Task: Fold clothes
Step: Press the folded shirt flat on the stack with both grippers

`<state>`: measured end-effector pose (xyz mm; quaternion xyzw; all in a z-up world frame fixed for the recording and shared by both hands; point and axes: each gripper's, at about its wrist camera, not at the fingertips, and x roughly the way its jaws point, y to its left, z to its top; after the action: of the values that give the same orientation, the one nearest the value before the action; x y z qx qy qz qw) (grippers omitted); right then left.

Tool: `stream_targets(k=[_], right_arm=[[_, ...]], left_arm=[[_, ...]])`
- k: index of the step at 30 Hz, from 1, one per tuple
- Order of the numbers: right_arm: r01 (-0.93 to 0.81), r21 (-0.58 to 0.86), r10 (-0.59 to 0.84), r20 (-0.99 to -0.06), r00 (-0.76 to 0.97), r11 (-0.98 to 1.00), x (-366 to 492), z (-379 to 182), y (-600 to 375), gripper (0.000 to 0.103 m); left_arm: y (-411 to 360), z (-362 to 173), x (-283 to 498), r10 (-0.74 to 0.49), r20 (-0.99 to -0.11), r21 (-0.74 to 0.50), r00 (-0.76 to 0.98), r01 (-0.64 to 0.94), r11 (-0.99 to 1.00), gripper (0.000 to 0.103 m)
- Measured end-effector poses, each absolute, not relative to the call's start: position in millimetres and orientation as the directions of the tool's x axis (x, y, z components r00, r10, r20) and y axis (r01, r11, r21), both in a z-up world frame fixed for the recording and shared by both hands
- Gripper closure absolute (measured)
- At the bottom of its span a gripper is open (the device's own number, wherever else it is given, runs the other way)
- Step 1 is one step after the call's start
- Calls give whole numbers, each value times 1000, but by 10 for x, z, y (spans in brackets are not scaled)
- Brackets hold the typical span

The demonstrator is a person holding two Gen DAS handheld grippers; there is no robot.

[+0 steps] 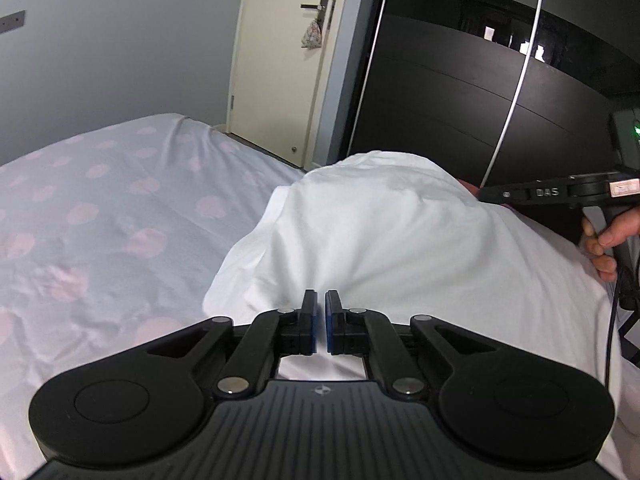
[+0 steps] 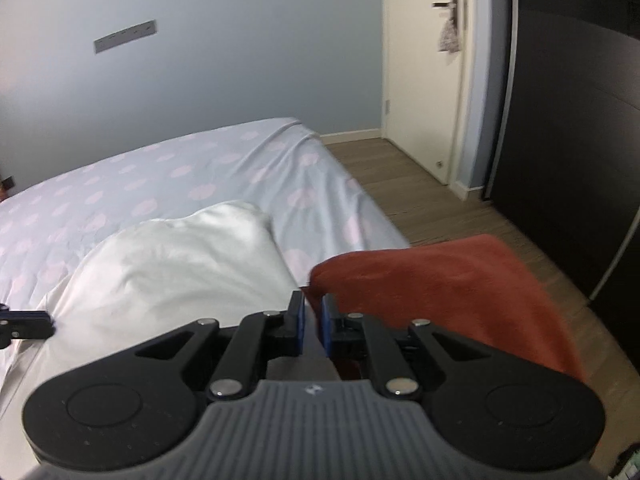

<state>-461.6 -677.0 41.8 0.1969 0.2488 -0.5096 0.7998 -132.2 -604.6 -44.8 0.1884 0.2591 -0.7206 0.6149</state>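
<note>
The left tool (image 1: 321, 300) has its blue pads drawn nearly together with white cloth between them, so it looks to be pinching the near edge of the white garment (image 1: 380, 232), which billows up in a lifted mound over the bed (image 1: 100, 208) toward 12 o'clock. In its own view, the right tool (image 2: 313, 312) shows pads pressed close with only a narrow gap; the rust-red cloth (image 2: 448, 280) rises right at its tips toward 1 o'clock, and I judge it is gripping that cloth's edge, though the contact itself is hidden below the pads. The white garment sits on the polka-dot sheet at 10 o'clock from the right tool, while the red cloth hangs out past the bed's edge over the wooden floor (image 2: 420, 184). A hand (image 1: 604, 240) on the right tool's handle shows at 3 o'clock in the left view. Risks from here: each tool holds a different piece, so pulling them apart or crossing them could drag one cloth over the other and tangle both. The left pinch looks shallow, at the very hem; a brisk lift could let the slick white fabric slip out and collapse into a heap. The red cloth, overhanging the bed, could slide to the floor if the right pinch loosens. Air trapped under the white mound could also leave creases when it is laid flat.
</note>
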Motion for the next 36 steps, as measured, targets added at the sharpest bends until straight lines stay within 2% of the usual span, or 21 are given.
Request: stream_targets(k=[1,3,6,9,11,16,17,20,24,26,27,30,32,34,36], right_arm=[[916,78,-720,-594,359,393,-4675,457,-6723,92],[916,91,-732,-573,369,390,-4761,564,-6551,90],[908,92,-734,-558,387,409,-4823,675,-6241,89],[895,84,-728,-552,407,437,-4850,761,-5905,89],[896,83,-718,-568,403,437,-4850,724,-5784,88],[910,88,-699,-611,371,406,-4922,475,-5760,89],[912,100,-694,-617,371,399,-4951,421,-5773,89],[914,117,-689,-621,373,388,-4991,380,-5772,90],[916,145,-709,-592,383,374,-5005,462,-5637,87],[909,203,-725,-550,413,364,-5041,510,-5522,73],[908,223,-733,-537,418,355,-5039,531,-5456,59],[895,266,-738,-506,446,359,-5001,605,-5280,56],[884,291,-737,-489,466,366,-4973,659,-5175,46],[888,296,-757,-469,456,352,-4929,716,-5053,24],[909,285,-802,-439,406,304,-4864,789,-4920,11]], left_arm=[[-5990,-409,-1334,-794,-586,-129,-162,986,-106,95],[-5865,-312,-1377,-815,-557,-123,-161,986,-110,83],[-5682,-177,-1505,-832,-514,-154,-211,976,-152,77],[-5555,-139,-1701,-810,-508,-197,-294,955,-223,75],[-5485,-179,-1862,-794,-521,-179,-313,950,-257,75],[-5449,-454,-2066,-736,-611,-137,-292,955,-265,75],[-5460,-516,-2058,-730,-617,-144,-293,954,-261,72],[-5454,-583,-1991,-727,-616,-197,-305,952,-233,71],[-5364,-471,-1996,-756,-594,-175,-273,962,-210,70],[-5310,-417,-1994,-770,-584,-170,-258,966,-195,64],[-5284,-391,-1994,-776,-579,-168,-250,968,-187,59],[-5204,-310,-1992,-795,-562,-161,-227,973,-164,54],[-5122,-254,-1984,-817,-540,-158,-203,978,-139,50],[-5048,-189,-1980,-841,-514,-134,-167,984,-113,43],[-4982,-124,-1989,-856,-501,-110,-132,990,-88,26]])
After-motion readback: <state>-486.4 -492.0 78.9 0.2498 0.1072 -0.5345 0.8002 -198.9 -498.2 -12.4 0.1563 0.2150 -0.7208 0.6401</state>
